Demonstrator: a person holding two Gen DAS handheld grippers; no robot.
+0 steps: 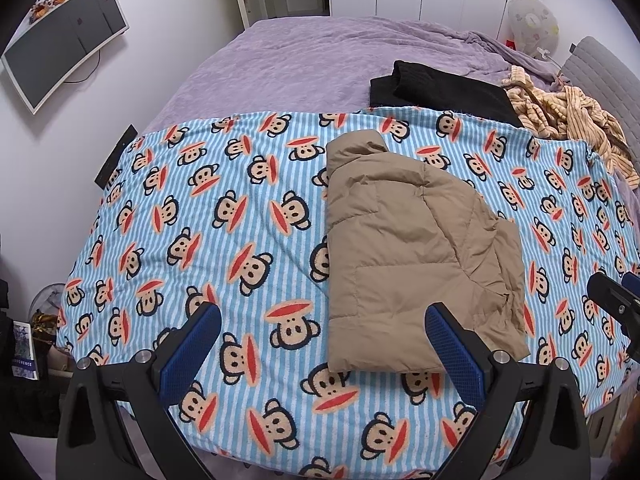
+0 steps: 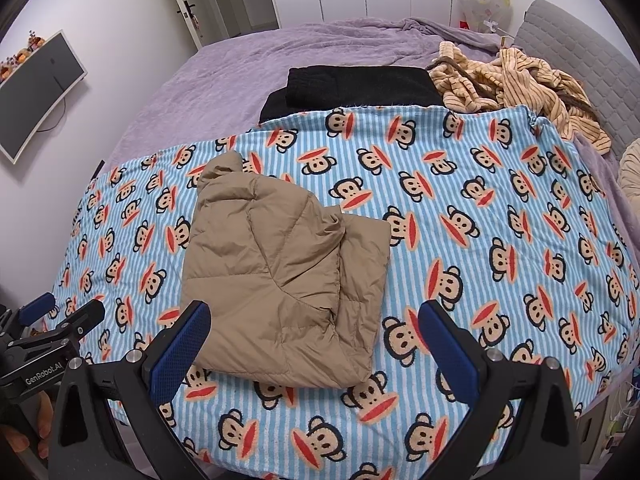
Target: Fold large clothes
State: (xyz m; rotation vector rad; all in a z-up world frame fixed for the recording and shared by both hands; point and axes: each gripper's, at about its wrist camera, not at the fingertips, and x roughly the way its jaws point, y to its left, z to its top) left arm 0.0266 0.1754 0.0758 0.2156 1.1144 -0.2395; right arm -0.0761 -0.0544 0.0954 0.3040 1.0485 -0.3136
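A tan puffer jacket (image 1: 412, 256) lies folded into a compact bundle on the blue striped monkey-print blanket (image 1: 208, 216). It also shows in the right wrist view (image 2: 280, 280). My left gripper (image 1: 324, 320) is open and empty, held above the near edge of the blanket, just left of the jacket's near end. My right gripper (image 2: 314, 320) is open and empty, above the jacket's near end. The right gripper's tip shows at the right edge of the left wrist view (image 1: 616, 300); the left gripper shows at the left edge of the right wrist view (image 2: 60, 320).
A folded black garment (image 1: 436, 88) and a crumpled striped tan garment (image 1: 568, 120) lie behind the blanket on the purple bedspread (image 1: 304, 64). A monitor (image 1: 60, 48) hangs on the left wall. A grey headboard (image 2: 576, 48) stands on the right.
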